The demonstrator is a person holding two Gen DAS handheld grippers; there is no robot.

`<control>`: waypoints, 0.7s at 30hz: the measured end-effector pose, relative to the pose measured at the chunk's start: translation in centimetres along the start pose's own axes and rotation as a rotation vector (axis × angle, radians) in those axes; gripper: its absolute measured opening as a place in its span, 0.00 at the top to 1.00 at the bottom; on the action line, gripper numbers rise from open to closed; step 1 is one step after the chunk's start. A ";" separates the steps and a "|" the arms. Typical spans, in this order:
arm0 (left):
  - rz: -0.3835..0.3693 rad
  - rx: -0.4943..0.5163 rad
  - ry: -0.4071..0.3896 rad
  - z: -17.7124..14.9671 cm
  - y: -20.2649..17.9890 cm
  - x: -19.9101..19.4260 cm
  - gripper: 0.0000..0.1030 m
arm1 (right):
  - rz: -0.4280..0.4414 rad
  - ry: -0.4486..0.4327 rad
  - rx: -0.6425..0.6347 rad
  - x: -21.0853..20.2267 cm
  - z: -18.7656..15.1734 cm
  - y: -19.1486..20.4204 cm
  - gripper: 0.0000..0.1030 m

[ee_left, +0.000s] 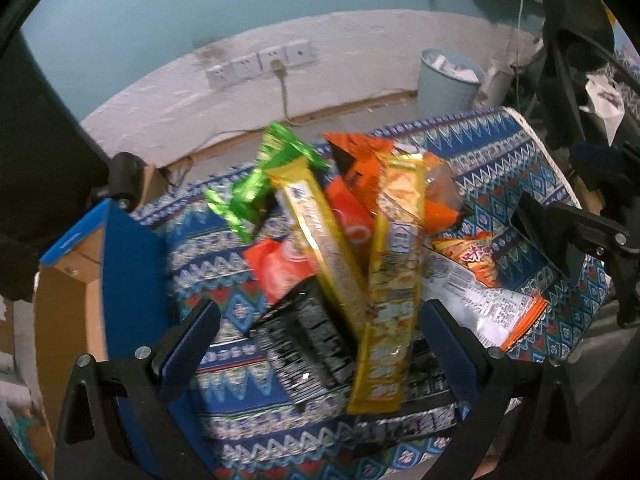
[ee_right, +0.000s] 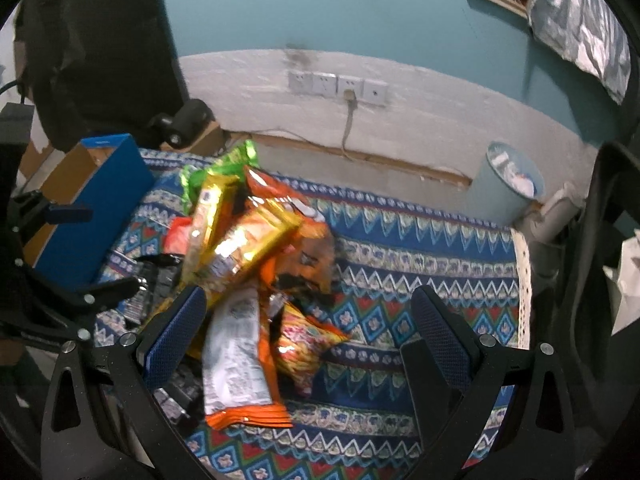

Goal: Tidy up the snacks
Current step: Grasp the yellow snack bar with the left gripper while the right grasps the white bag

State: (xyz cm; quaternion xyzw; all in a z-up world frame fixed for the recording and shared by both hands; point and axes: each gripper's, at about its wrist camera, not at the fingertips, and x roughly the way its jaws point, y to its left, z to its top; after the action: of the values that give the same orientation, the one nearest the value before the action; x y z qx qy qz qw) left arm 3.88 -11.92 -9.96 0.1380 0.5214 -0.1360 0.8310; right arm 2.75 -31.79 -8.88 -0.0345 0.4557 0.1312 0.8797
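Both grippers, left & right, gape wide, empty, over the snack pile; blue box far left, prob. open-topped.

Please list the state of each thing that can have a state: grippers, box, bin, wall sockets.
Left gripper: jaws open, over the snack pile, holding nothing.
Right gripper: jaws open, holding nothing.
Blue cardboard box: open at the top; contents hidden.
Waste bin: no lid, filled with paper.
Wall sockets: one has a plug in it.
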 end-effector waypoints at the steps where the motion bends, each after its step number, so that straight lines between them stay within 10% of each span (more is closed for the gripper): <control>1: -0.007 0.005 0.011 0.1 -0.3 0.5 0.02 | -0.002 0.011 0.010 0.4 -0.2 -0.4 0.03; 16: -0.018 0.014 0.104 1.4 -2.8 7.0 0.02 | -0.003 0.063 0.057 2.4 -1.5 -3.0 0.03; 21: -0.023 0.008 0.134 1.3 -2.7 8.6 0.21 | 0.003 0.077 0.054 3.0 -1.6 -3.0 0.03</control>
State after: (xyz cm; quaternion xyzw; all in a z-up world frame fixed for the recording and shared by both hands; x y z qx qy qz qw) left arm 7.55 -15.64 -17.39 0.1440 0.5769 -0.1380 0.7921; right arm 3.89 -34.36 -12.45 -0.0151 0.4924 0.1186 0.8621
